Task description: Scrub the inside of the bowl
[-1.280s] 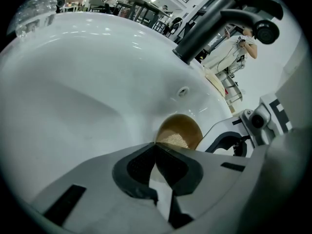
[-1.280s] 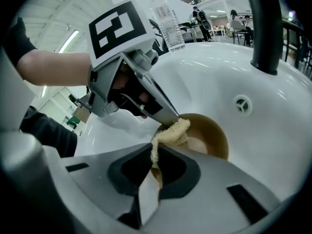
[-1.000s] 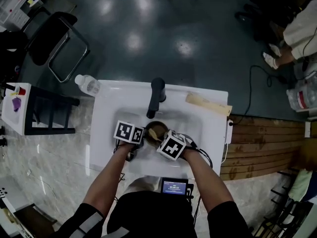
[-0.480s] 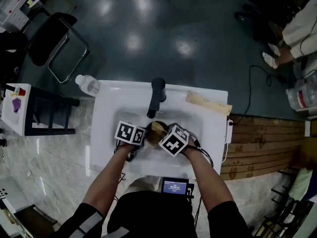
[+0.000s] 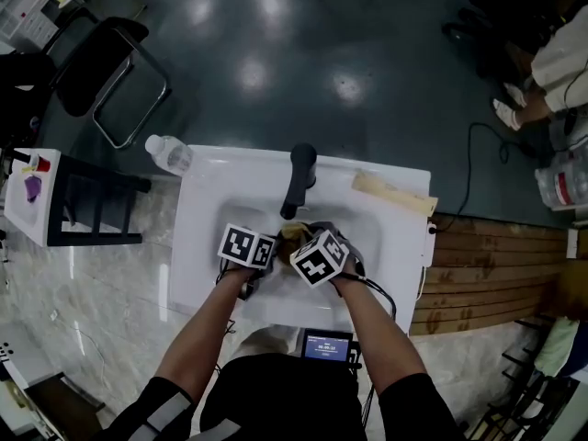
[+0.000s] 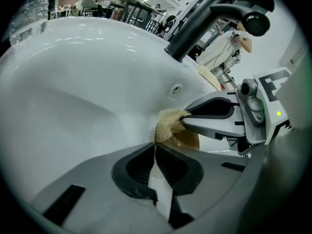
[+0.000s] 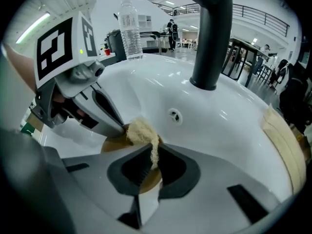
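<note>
Pinching the bowl point(image 6: 190, 139) rim in my left hand-held gripper point(image 6: 154, 149) and the scrubber point(image 7: 140, 130) in my right hand-held gripper point(image 7: 155, 153), I am thinking slow, soft circles inside are working best.

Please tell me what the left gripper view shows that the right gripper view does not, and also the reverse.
Only the left gripper view shows the right gripper from outside, and the left gripper shut on the thin rim of the round brown bowl. Only the right gripper view shows the left gripper from outside, with its marker cube, and looks along the right jaws closed on the tan fibrous scrubber. Both show the white sink, the black faucet, the bowl and the scrubber.
</note>
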`<state>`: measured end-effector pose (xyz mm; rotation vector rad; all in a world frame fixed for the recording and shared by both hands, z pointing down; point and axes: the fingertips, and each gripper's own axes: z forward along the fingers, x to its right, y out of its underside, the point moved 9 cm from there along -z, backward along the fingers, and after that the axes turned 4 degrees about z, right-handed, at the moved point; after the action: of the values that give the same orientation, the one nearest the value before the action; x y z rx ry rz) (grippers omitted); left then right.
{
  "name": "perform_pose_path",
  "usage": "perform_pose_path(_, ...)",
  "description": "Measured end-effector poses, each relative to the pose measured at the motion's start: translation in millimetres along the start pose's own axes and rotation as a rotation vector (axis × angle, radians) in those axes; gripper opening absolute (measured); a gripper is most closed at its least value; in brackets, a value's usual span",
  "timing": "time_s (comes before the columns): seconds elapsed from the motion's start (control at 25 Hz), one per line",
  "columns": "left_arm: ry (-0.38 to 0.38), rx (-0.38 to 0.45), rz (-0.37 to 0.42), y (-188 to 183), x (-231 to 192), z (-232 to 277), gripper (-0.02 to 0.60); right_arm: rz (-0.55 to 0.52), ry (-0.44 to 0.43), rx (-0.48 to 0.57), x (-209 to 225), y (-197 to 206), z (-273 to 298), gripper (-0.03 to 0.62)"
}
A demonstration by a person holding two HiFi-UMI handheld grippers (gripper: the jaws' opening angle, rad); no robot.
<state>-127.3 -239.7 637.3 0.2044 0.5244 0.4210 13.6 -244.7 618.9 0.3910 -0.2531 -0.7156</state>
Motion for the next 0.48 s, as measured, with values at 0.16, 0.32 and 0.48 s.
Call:
perform_pose_path(0.16,-0.001,-0.001,-0.002,0,1,-1,0.012,0.022,-0.004,0.015,-6,-3,5,0.038)
perform_pose_path(0.32,-0.002,-0.005,-0.007,1,-1,0,0.012,0.028,-0.029,0.019,-11,-6,9,0.038)
perform_pose_path(0.48,0.009,-0.004,-0.046,2,-3,1,0.012,0.012,-0.107,0.01,-22,-5,10,0.038)
